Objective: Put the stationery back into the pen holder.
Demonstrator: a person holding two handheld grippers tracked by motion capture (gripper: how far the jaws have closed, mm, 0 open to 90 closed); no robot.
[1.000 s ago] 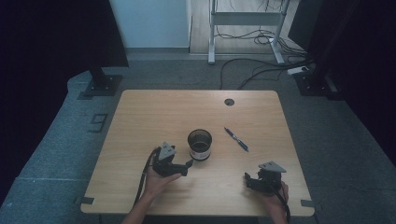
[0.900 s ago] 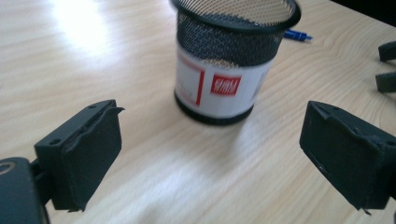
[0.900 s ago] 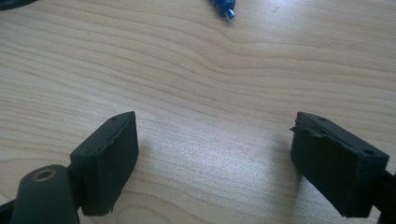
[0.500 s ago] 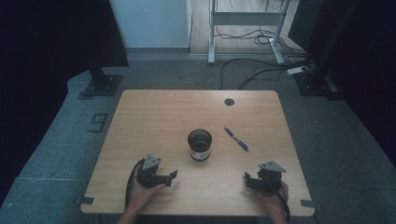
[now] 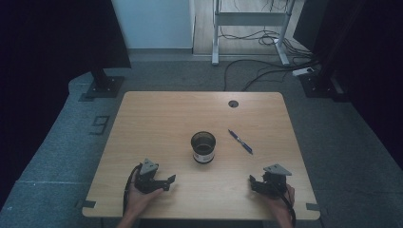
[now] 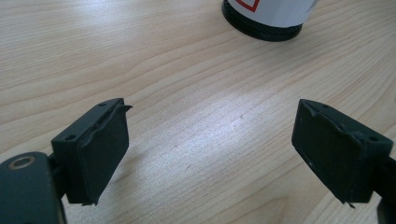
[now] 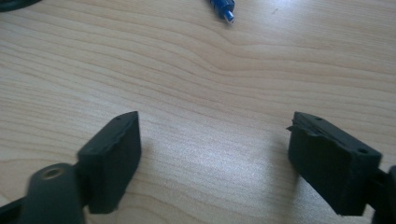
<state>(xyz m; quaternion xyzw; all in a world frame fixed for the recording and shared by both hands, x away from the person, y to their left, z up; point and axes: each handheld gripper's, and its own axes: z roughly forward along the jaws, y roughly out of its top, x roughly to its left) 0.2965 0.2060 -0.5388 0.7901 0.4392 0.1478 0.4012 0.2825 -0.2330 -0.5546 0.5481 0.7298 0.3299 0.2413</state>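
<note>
Wooden tabletop seen from above, with a dark cup standing upright near its middle and a blue pen lying just to the right of the cup, apart from it. A person's two hands come in from the near edge, each holding a hand-held gripper low over the wood. The left hand-held gripper sits at the near left, well short of the cup, its tips pointing right across the wood. In the left gripper view its two black jaws stand apart with bare wood between them and nothing pinched; they have just been closing in somewhat, yet a clear gap remains. The cup's black base and white wall show at the top of that view. The right hand-held gripper rests at the near right, its jaws spread wide over bare wood and empty, having eased in only slightly. The pen's blue tip shows at the top of the right gripper view. Judging from this layout, the work is at a reaching or resting step, with neither the cup nor the pen in a grip. The next move would likely call for the right hand-held gripper to travel forward to the pen, line its jaws across the thin barrel, and close gently.
</note>
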